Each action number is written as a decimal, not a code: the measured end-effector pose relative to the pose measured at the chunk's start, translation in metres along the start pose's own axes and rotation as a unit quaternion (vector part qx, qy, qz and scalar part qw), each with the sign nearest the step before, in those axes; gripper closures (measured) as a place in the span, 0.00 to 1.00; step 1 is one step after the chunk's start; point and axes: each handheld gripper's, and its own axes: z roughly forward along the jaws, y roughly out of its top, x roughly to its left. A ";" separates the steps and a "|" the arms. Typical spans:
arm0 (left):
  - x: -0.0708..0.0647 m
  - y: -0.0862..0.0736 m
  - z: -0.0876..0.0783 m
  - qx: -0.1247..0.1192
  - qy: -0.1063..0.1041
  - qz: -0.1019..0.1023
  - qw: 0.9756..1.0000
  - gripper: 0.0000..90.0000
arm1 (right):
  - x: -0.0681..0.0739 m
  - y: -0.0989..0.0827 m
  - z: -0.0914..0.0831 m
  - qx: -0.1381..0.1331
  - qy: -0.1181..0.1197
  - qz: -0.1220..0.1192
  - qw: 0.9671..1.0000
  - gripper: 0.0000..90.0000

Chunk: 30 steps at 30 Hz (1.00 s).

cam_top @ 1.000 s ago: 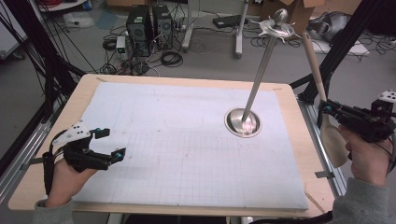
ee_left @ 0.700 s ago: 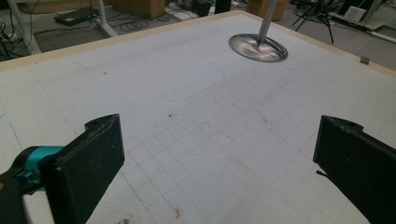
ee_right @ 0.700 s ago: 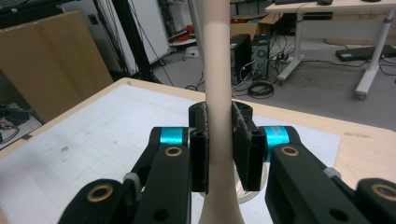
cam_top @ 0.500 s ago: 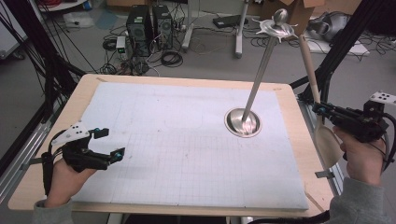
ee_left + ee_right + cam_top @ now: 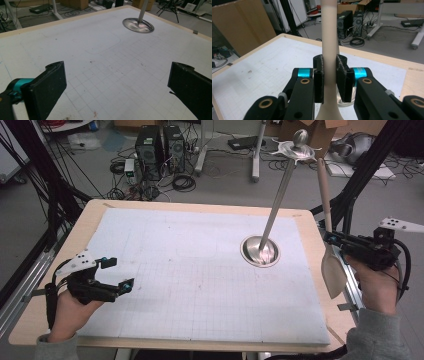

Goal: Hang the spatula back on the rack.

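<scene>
A pale wooden spatula [image 5: 327,222] stands nearly upright at the table's right edge, blade down and handle up. My right gripper [image 5: 329,238] is shut on its handle; in the right gripper view the pads clamp the handle [image 5: 329,45] from both sides. A metal stand with a round base [image 5: 260,251] and a tall rod topped by a knobbed disc [image 5: 297,151] rises on the mat to the left of the spatula. My left gripper [image 5: 121,273] rests low at the table's front left, jaws wide open with nothing between them, and the stand base [image 5: 138,25] lies far ahead of it.
A white gridded mat [image 5: 200,270] covers most of the wooden table [image 5: 55,285]. Black frame posts stand at both sides. Computer towers [image 5: 160,142] and cables lie on the floor beyond the far edge.
The right hand has shifted slightly toward the table with the spatula, which stands a bit more upright. The left hand has stayed still.
</scene>
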 end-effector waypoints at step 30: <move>0.000 0.000 -0.003 0.001 0.003 0.002 1.000 0.03 | 0.005 0.000 0.038 0.041 -0.013 -0.039 0.998 0.87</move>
